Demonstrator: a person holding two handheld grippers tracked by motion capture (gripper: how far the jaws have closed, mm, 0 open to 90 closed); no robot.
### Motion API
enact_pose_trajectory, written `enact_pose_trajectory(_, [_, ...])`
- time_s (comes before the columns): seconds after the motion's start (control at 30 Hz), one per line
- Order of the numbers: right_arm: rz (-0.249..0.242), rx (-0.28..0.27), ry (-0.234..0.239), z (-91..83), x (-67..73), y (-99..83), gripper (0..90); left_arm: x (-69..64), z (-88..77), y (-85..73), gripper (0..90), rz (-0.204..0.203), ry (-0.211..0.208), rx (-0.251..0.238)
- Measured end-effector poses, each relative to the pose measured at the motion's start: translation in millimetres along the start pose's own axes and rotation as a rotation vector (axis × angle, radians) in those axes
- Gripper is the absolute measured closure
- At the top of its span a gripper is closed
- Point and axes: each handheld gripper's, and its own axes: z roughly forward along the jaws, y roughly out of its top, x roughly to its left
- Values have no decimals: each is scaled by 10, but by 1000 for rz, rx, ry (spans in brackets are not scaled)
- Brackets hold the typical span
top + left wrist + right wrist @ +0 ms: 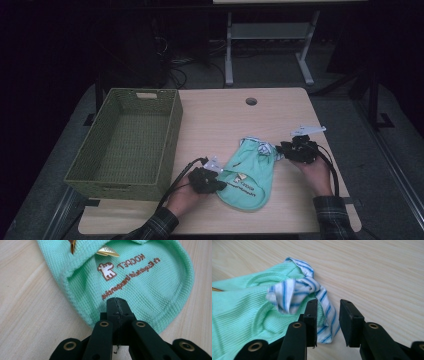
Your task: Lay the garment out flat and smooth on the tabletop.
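the mint garment [248,176] is spread on the counter [220,120]. the left gripper [117,305] is closed with its jaws over the hem; the right gripper [327,315] is parted narrowly beside the striped trim [294,293], nothing pinched.

Mint garment [140,287] cut off by top edge in left gripper view; its brown lettering [243,185] illegible in high view.
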Motion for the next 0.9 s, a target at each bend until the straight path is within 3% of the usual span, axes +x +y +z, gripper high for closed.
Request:
enact_pose_trajectory(0.17, [1, -9, 20, -76, 38, -68, 787, 5, 2, 4, 896, -39, -11, -20])
enact_pose_trajectory(0.33, [15, 0, 48, -141, 82, -170, 895, 6, -86, 45, 897, -37, -12, -67])
enact_pose_trajectory(0.63, [-5, 25, 97, -207, 288, -298, 897, 111, -231, 199, 897, -46, 20, -125])
enact_pose_trajectory(0.9, [-40, 43, 146, -182, 543, -373, 898, 293, -104, 388, 897, -44, 60, -107])
